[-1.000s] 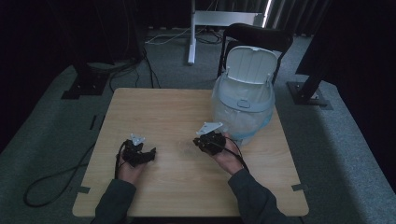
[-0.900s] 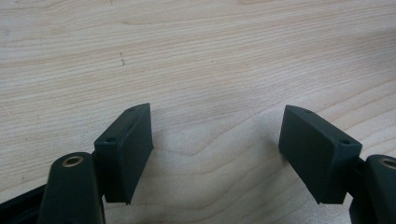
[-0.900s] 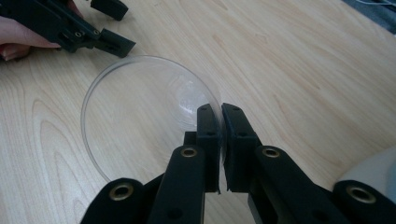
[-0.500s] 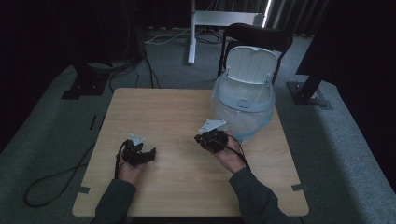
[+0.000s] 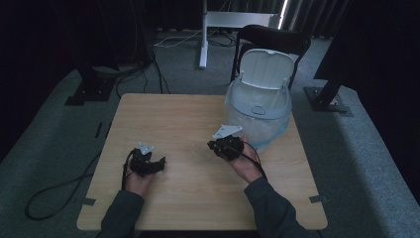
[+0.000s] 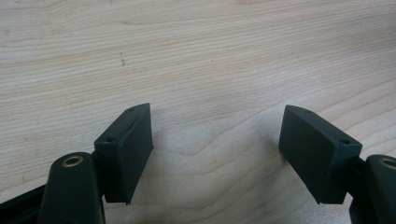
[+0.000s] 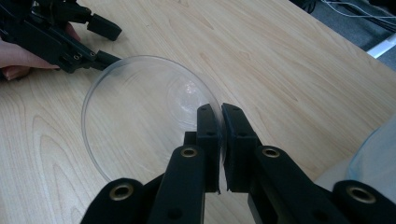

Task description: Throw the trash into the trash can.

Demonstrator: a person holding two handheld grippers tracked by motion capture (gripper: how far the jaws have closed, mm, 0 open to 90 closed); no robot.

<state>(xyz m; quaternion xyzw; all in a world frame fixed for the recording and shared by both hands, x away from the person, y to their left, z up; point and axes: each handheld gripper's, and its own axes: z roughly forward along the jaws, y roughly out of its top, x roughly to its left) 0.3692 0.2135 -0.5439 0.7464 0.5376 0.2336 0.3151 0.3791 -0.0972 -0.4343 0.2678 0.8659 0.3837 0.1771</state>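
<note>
A clear round plastic cup point(image 7: 140, 116) hangs tilted over the wooden table point(image 5: 183, 119), and my right gripper point(image 7: 220, 119) is shut on its rim. From above, that right gripper point(image 5: 224, 146) sits at mid-table, just left of the bin. My left gripper point(image 6: 217, 133) is open, its jaws wide apart over bare wood with nothing between them. It rests low near the table's front left point(image 5: 146, 163). In the right gripper view the left gripper point(image 7: 111, 43) lies just beyond the cup's far rim.
A pale blue bin point(image 5: 257, 111) with its white lid flipped up stands at the table's back right corner, close to my right hand. A dark chair point(image 5: 275, 42) is behind it. Cables trail off the table's left side onto the grey floor.
</note>
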